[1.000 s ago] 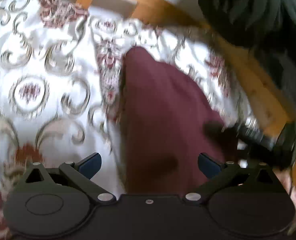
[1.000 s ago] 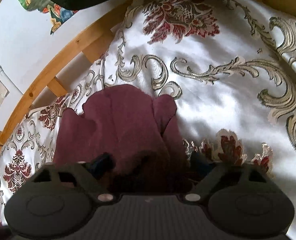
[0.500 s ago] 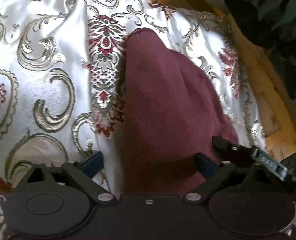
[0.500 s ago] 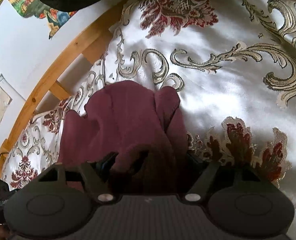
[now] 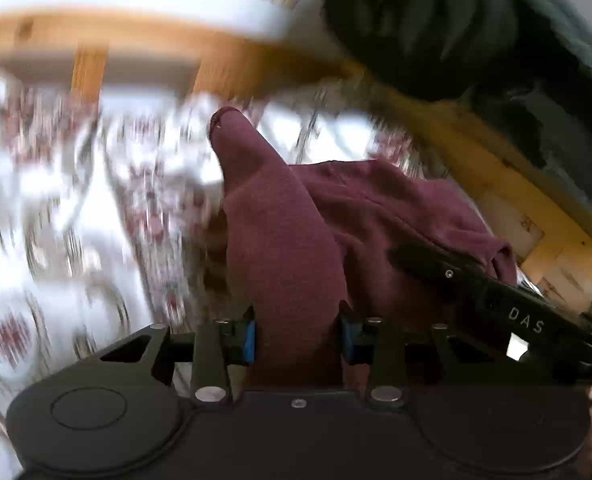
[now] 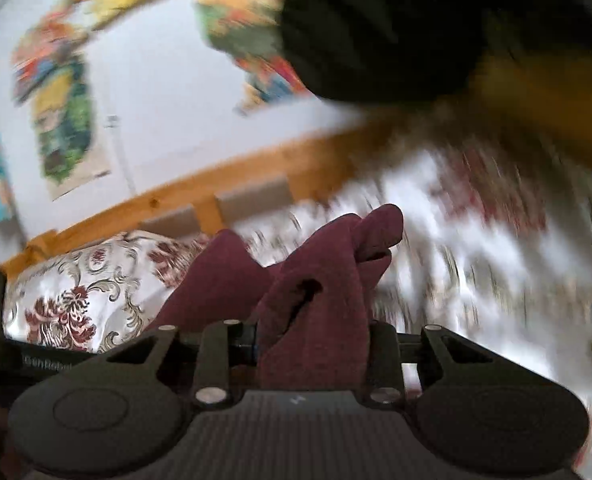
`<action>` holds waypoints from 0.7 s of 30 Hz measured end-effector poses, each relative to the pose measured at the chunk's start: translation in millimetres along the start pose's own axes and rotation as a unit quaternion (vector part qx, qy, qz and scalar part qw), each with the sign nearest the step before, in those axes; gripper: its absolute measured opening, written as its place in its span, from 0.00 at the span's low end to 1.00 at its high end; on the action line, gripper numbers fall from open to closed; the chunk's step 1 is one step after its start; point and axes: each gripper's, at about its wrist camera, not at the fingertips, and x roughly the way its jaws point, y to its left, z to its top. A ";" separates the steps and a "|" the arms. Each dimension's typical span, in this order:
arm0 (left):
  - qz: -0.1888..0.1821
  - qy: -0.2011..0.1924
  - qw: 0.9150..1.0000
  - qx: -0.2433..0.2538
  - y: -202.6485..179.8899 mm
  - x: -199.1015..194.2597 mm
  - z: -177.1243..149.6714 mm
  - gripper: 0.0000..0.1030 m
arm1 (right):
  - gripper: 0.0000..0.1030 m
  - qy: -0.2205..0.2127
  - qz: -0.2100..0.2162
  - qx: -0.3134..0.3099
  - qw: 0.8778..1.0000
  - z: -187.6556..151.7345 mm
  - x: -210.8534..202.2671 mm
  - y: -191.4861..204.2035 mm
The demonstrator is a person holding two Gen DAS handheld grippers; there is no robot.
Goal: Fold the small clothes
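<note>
A small maroon garment [image 5: 287, 240] lies bunched on the patterned white bedspread [image 5: 55, 216]. My left gripper [image 5: 298, 336] is shut on one edge of it, and the cloth rises from between the blue pads. My right gripper [image 6: 314, 344] is shut on another part of the same garment [image 6: 320, 280], which stands up in folds in front of it. The right gripper's black body [image 5: 496, 300] shows at the right of the left wrist view, close beside the cloth.
A wooden bed rail [image 5: 143, 36] runs along the far edge of the bedspread, with a white wall and colourful posters [image 6: 63, 120] behind. A dark green cloth mass [image 5: 456, 28] hangs at the upper right. Both views are motion-blurred.
Both grippers have closed on the maroon garment; they were open around it before. Both now lift it, so the views tilt up toward the rail and wall.
</note>
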 end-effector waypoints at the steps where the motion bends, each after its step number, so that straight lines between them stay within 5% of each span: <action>1: 0.005 -0.018 1.000 0.007 -1.3 -2.6 2.9 0.39 | 0.35 -0.017 0.001 -0.019 1.000 3.4 1.4 1.8; 5: 0.035 -0.043 0.998 -0.006 8.1 4.6 14.9 0.39 | 0.35 -0.033 -0.011 -0.038 0.999 12.4 24.0 -7.5; 11: 0.055 0.017 0.996 -0.067 35.1 45.5 10.5 0.42 | 0.41 0.066 -0.043 0.004 0.997 -10.7 63.3 -37.1; 13: 0.061 0.017 0.995 -0.074 38.6 49.9 4.3 0.45 | 0.53 0.074 -0.051 0.007 0.996 -15.2 65.0 -41.1; 19: 0.079 0.034 0.992 -0.096 41.2 46.9 5.9 0.65 | 0.73 0.073 -0.075 0.012 0.994 -14.9 60.9 -42.2; 21: 0.091 0.040 0.989 -0.109 42.2 43.2 8.3 0.79 | 0.78 0.076 -0.082 0.015 0.994 -13.7 59.0 -43.6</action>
